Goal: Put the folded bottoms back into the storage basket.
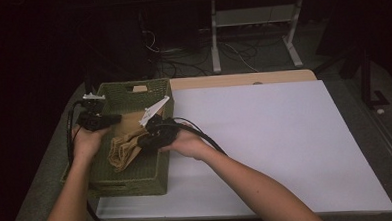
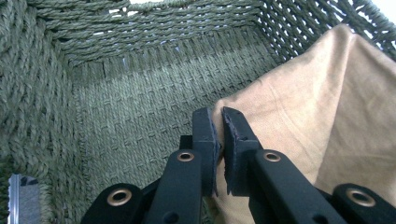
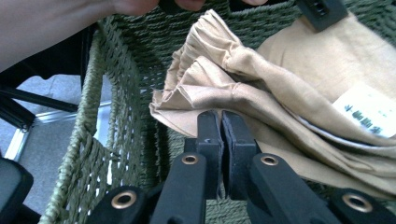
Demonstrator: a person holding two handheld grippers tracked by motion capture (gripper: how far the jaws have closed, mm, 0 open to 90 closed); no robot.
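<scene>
Both claws clamped, left claw [image 2: 220, 140], right claw [image 3: 220, 140], tan cloth [image 3: 280, 79]

You are looking at a basket [image 1: 132, 186] sitting at the table's [image 1: 286, 151] nine o'clock edge. A cloth [image 1: 125, 143] is lying inside it, bunched toward six o'clock. Your left gripper [image 1: 115, 119] is hanging over the cloth's eleven o'clock side, your right gripper [image 1: 143, 142] at its three o'clock.
</scene>
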